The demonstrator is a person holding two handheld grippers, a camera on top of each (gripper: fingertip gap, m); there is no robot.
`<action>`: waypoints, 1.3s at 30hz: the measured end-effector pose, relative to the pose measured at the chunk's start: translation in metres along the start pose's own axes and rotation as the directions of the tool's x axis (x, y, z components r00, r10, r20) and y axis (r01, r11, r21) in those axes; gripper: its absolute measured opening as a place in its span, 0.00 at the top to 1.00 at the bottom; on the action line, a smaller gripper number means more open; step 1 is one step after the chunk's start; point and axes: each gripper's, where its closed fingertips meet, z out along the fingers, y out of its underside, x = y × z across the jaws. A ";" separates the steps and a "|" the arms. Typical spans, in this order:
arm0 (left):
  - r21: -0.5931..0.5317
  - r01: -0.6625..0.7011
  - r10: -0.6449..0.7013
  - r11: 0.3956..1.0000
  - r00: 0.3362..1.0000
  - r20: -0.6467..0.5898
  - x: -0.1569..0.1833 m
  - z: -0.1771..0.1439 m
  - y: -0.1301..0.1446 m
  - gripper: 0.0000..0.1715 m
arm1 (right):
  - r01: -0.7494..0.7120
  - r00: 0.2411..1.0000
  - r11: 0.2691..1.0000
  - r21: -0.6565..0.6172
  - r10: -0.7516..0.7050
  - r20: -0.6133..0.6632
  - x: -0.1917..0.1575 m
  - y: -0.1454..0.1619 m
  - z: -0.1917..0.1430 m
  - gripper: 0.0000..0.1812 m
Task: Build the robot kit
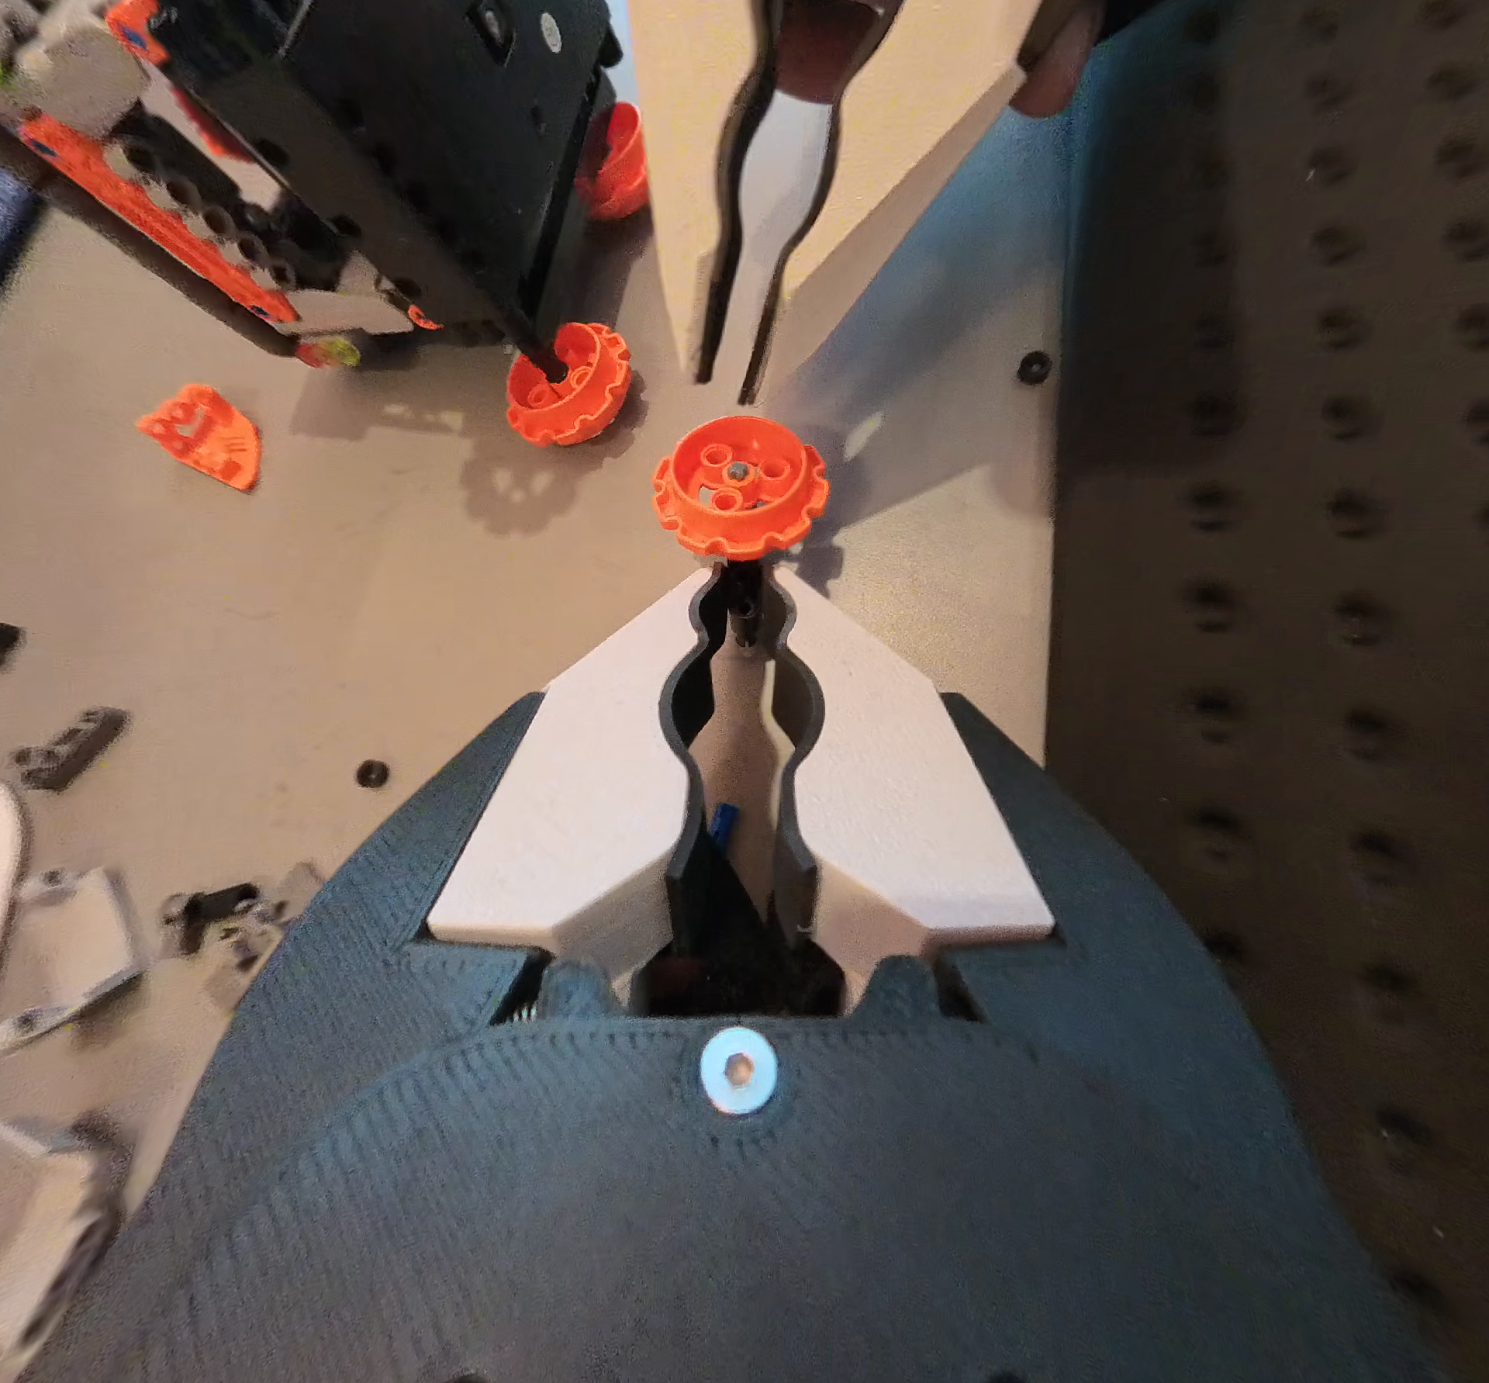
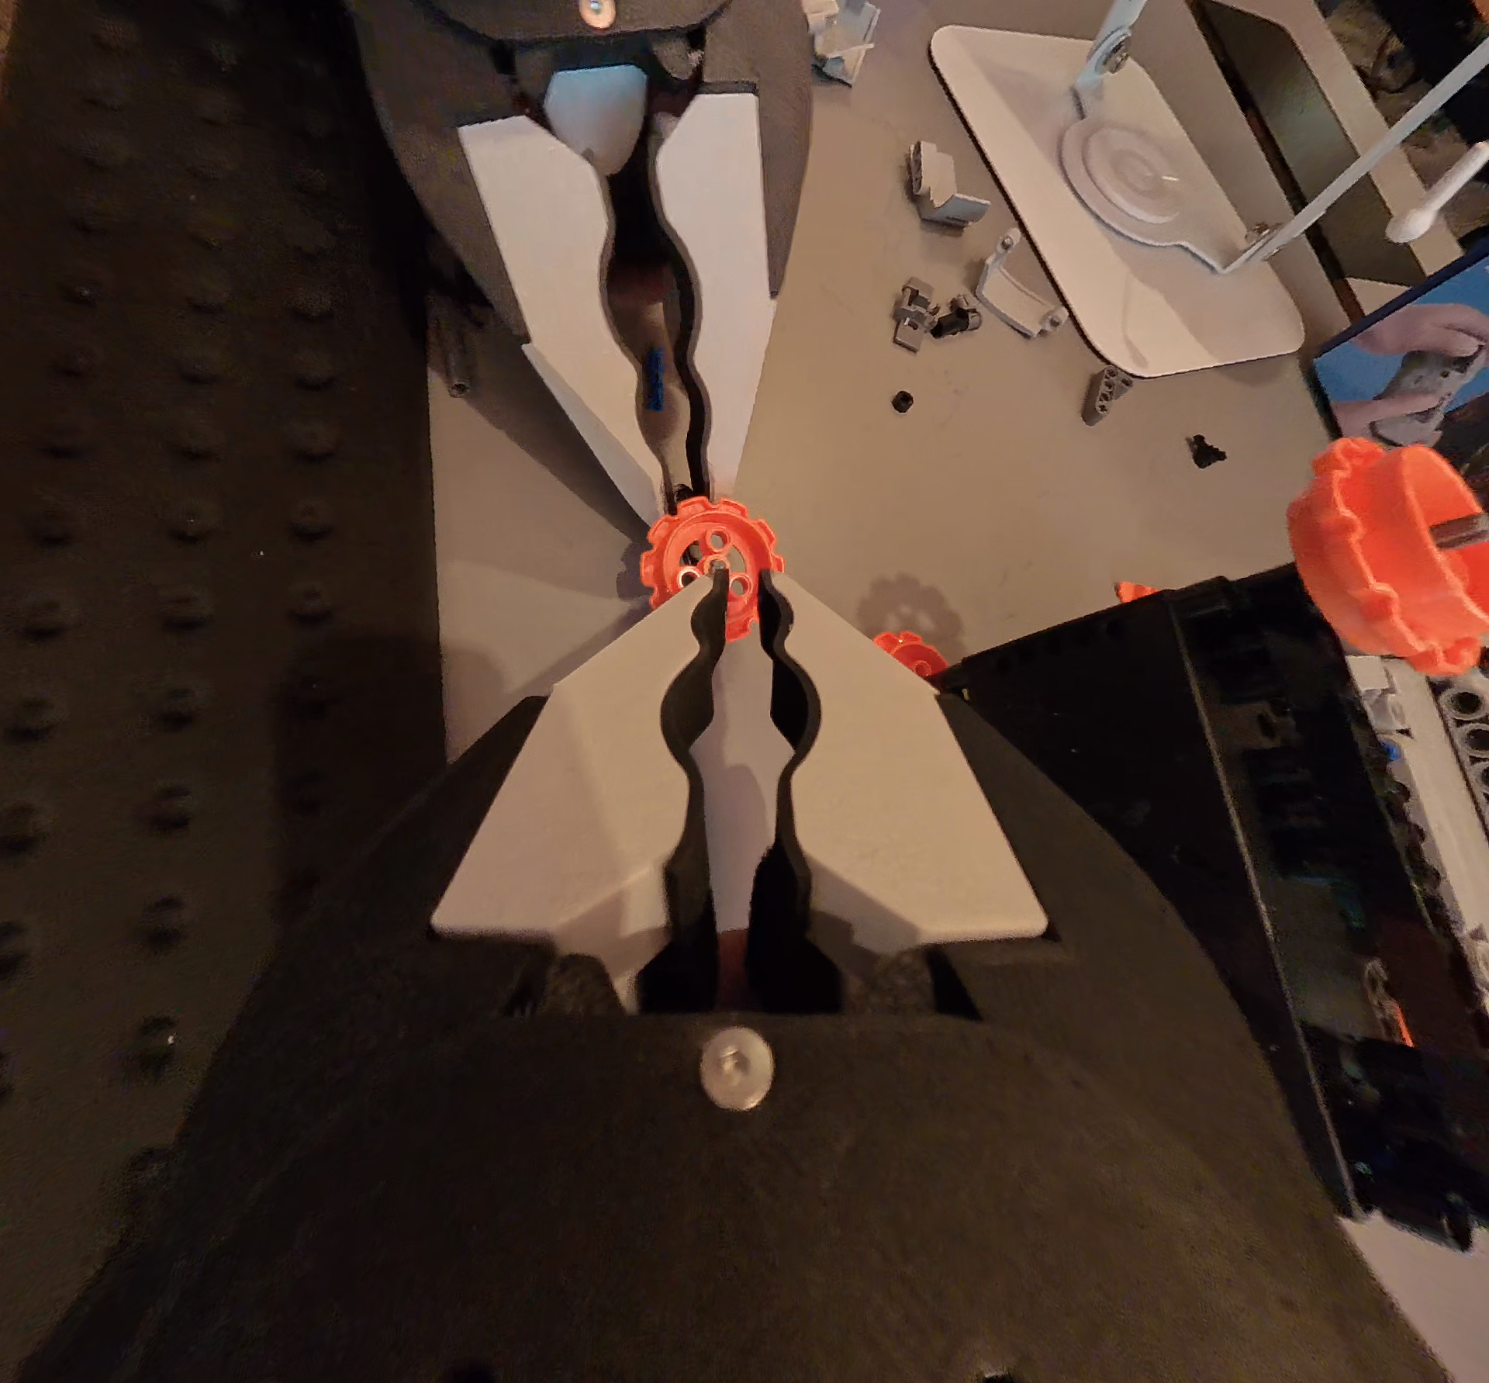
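Observation:
My left gripper (image 1: 741, 579) is shut on a short black axle (image 1: 743, 607) that carries an orange toothed wheel (image 1: 740, 490) at its far end, held above the grey table (image 1: 322, 619). My right gripper (image 2: 740, 587) faces it from the other side, slightly open and empty, its tips right at the wheel's (image 2: 709, 563) face. The right gripper also shows in the left wrist view (image 1: 725, 387), and the left gripper in the right wrist view (image 2: 685, 490). A black and orange brick-built model (image 1: 419, 135) stands nearby with an orange wheel on its axle (image 1: 568, 385).
A dark studded mat (image 1: 1289, 619) borders the table. An orange panel piece (image 1: 201, 438) and small grey and black parts (image 2: 926, 313) lie loose. A white flat stand base (image 2: 1128, 216) and a blue box (image 2: 1410, 361) sit beyond. A small blue pin (image 2: 654, 377) lies under the left gripper. Tip to tip, the grippers are about 4 cm apart. Left tips and right tips are each some 20 cm from the orange panel piece (image 1: 201, 438).

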 end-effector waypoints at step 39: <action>0.044 0.046 -0.034 0.998 0.969 -0.243 0.005 0.000 0.001 0.96 | 0.066 0.957 0.946 -0.316 0.030 0.289 -0.015 0.009 0.015 1.00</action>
